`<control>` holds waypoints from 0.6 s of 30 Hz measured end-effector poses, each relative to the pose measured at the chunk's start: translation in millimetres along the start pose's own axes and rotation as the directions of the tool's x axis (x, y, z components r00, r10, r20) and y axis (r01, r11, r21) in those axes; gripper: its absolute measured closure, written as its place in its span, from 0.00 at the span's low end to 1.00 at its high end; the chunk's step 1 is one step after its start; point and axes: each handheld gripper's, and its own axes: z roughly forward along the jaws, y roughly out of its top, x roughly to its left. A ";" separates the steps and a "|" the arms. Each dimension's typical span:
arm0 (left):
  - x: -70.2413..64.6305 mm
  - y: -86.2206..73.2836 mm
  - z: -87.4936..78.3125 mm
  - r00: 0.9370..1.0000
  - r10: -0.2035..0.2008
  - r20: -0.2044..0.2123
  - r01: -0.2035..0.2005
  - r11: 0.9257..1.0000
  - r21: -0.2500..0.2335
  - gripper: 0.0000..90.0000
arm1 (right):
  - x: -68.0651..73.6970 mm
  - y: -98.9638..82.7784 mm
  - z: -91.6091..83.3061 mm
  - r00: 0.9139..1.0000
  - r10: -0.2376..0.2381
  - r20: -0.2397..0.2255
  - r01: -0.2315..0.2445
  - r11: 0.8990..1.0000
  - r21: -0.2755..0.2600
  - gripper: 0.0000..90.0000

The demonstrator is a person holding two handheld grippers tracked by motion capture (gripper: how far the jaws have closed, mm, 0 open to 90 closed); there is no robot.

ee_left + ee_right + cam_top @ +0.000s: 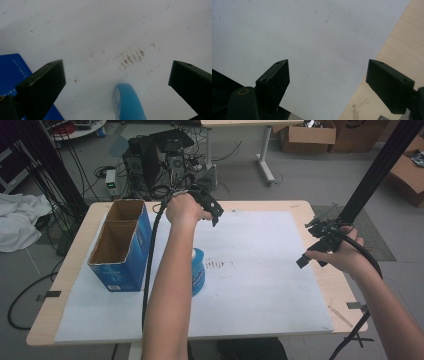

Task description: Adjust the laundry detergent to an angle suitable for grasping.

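Note:
My left gripper (pixel 214 213) is held above the back of the white sheet (pixel 260 285), its jaws wide apart with nothing between them. In the left gripper view the left gripper (pixel 117 70) looks down on a light blue round container (pixel 128 103) standing on the sheet. In the high view the container (pixel 199 271) is partly hidden behind the left forearm. My right gripper (pixel 311 259) hovers over the sheet's right edge. In the right gripper view the right gripper (pixel 327 67) stands open and empty above the sheet.
An open blue cardboard box (pixel 120 251) with two compartments stands at the table's left, and its side (pixel 13 72) is in the left gripper view. Brown smudges (pixel 131 58) mark the sheet's middle. Bare wooden tabletop (pixel 397 50) borders the sheet on the right.

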 end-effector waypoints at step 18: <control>3.6 -4.3 -6.0 1.000 0.003 -0.002 -0.003 1.000 -0.004 0.02 | -2.3 3.0 1.4 1.000 -0.007 -0.011 0.007 1.000 -0.008 0.21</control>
